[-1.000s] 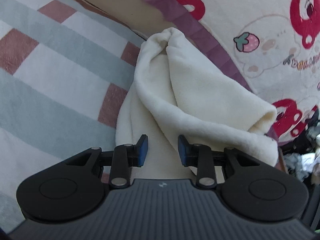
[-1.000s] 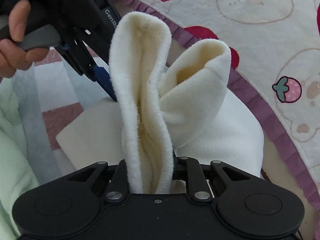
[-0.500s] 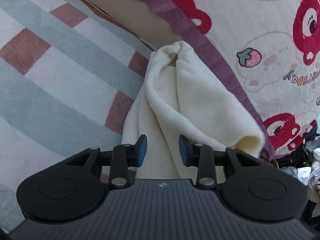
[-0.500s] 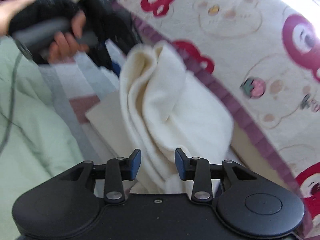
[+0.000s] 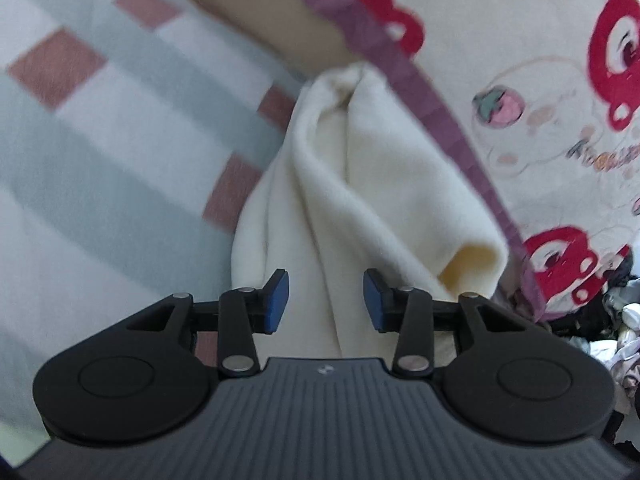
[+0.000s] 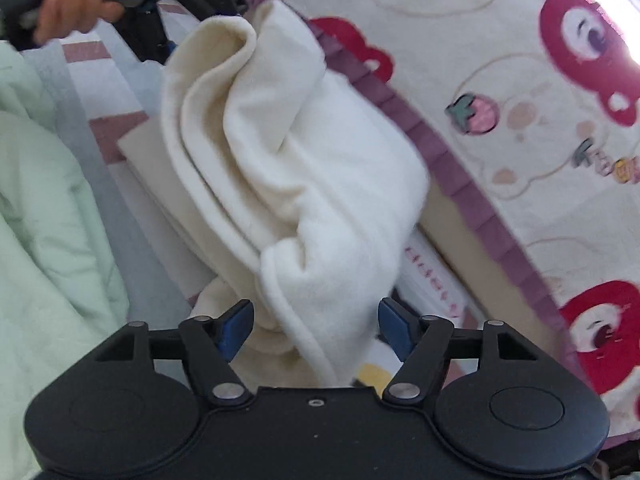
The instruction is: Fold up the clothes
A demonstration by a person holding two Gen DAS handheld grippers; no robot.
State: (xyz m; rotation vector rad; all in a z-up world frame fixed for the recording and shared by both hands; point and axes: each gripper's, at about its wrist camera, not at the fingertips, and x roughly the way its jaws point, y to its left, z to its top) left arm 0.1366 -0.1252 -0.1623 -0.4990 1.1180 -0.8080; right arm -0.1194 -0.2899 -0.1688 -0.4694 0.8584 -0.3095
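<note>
A cream fleece garment [image 5: 360, 200] lies bunched in thick folds on a checked bedcover [image 5: 100, 152]. In the left wrist view my left gripper [image 5: 325, 302] hovers over its near end; the jaws are opening, the blue pads stand clear of the cloth. The right wrist view shows the same garment [image 6: 304, 168] slumped in a loose roll. My right gripper [image 6: 316, 326] is just behind it, jaws opening wide, a fold lying between the pads without being pressed. A hand [image 6: 72, 8] holds the left tool at the top left.
A cartoon-bear quilt [image 6: 520, 80] with a purple frilled edge [image 5: 432, 104] runs along the right of the garment. Pale green bedding [image 6: 44, 220] lies at the left in the right wrist view. A heap of dark and light clothes [image 5: 616, 320] sits at the far right.
My right gripper let go of the upright cream fold and drew back; the fold slumped into a loose roll. The left gripper's jaws spread a little wider, staying in place.
</note>
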